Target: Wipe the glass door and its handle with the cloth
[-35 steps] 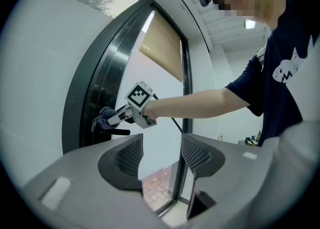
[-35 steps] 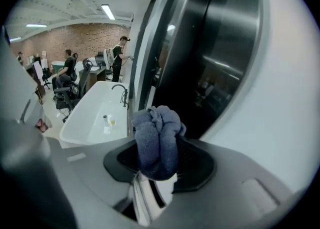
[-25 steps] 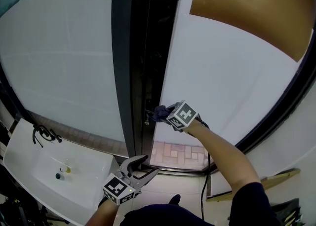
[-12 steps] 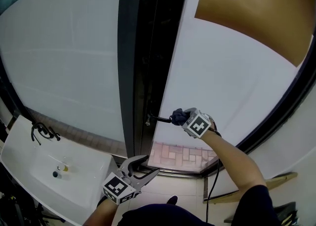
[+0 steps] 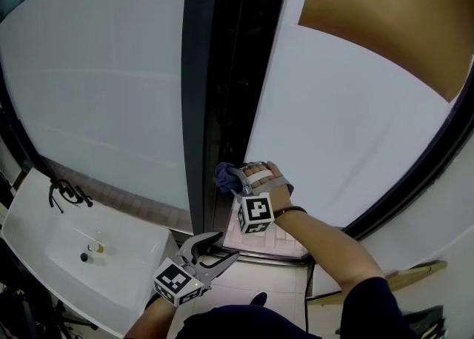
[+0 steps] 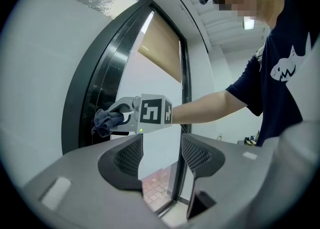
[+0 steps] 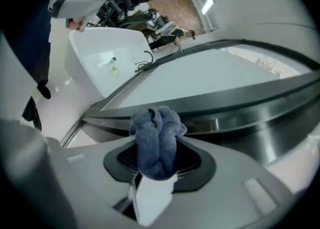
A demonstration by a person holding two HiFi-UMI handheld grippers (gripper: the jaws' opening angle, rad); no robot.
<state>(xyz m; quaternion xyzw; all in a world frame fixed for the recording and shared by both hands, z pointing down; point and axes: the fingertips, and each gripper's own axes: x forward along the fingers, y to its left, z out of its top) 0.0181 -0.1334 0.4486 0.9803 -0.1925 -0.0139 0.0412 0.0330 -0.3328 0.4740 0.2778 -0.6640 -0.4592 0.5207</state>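
Blue cloth (image 6: 104, 121) in right gripper (image 6: 111, 117)

Washroom (white basin (image 5: 129, 274), glass door (image 5: 333, 123))

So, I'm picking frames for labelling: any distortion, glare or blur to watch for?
Head view: heavy fisheye bows the door frame; glass door evenly lit, no glare. Left gripper view: black vignette round the edges. Right gripper view: cloth sharp, corners dark.

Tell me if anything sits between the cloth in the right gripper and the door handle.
Nothing visible does. The blue cloth, clamped in the right gripper, is right at the handle, touching it or nearly so. The left gripper hangs lower, open and empty, clear of both.
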